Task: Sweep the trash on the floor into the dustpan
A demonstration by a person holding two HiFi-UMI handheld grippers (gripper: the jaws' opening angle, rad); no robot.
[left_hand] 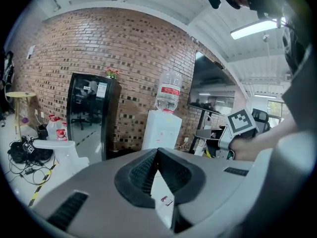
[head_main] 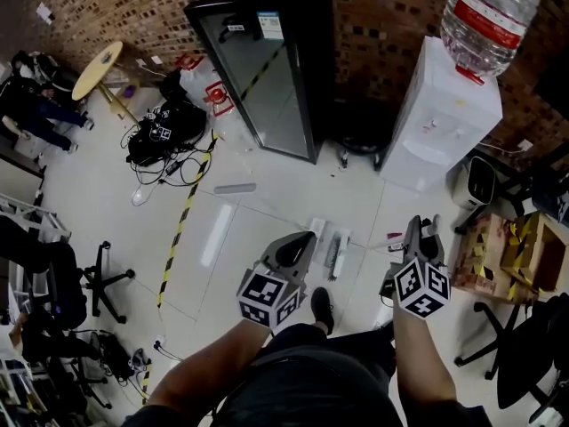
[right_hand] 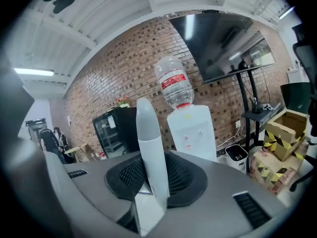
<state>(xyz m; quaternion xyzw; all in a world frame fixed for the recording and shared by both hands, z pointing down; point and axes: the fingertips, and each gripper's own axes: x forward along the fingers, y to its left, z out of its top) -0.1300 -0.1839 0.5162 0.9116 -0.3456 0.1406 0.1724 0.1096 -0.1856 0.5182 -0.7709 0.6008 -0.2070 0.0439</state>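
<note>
The right claw (right_hand: 154, 175) is clenched on a pale handle (right_hand: 148, 133) that stands up between its jaws; the low end of the handle is hidden behind the claw, so we cannot see what it joins to. The left claw (left_hand: 157, 155) is clenched too, its tips meeting; only a thin white wedge shows in the gap below the tips, and we cannot tell if that is floor or a thing. In the head view our own body cuts off the bottom of the picture.

Two pale pieces (head_main: 336, 253) lie on the white floor (head_main: 267, 212) between the claws, just ahead of a dark shoe (head_main: 322, 308); they are too small for us to tell what they are. A yellow and black tape line (head_main: 182, 221) runs over the floor; a heap of cables (head_main: 164, 132) lies near its far end. By the brick wall (head_main: 382, 16) stand a black cabinet (head_main: 267, 69) and a white water cooler (head_main: 440, 118) with a big bottle (head_main: 489, 12) on top; taped cardboard boxes (head_main: 507, 247) sit at the right.
</note>
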